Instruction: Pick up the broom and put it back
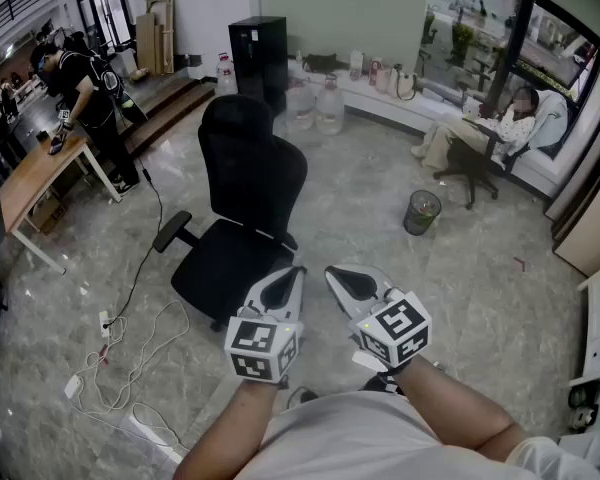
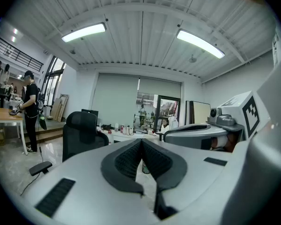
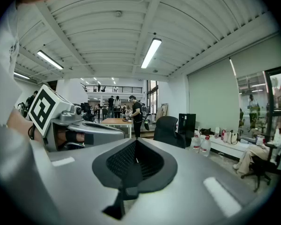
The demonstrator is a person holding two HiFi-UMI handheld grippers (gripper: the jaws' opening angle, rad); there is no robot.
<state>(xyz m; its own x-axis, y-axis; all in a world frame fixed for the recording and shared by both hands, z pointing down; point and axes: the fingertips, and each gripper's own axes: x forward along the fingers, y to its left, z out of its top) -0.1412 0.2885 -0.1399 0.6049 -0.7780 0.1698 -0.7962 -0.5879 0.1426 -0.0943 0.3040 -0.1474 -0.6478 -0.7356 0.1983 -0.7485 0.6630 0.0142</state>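
Note:
No broom shows in any view. In the head view both grippers are held side by side close to the person's body, above the marble floor. My left gripper (image 1: 297,271) has its jaws together with nothing between them, and its tip (image 2: 141,141) points level into the room. My right gripper (image 1: 333,271) is likewise shut and empty, its jaws meeting at the tip (image 3: 136,141). Each gripper appears in the other's view: the right gripper body (image 2: 201,136) and the left gripper body (image 3: 79,130).
A black office chair (image 1: 242,218) stands just ahead of the grippers. Cables and a power strip (image 1: 120,358) lie on the floor at left. A small bin (image 1: 421,211) stands ahead right. A wooden table (image 1: 30,183), a standing person (image 1: 85,98) and a seated person (image 1: 490,128) are farther off.

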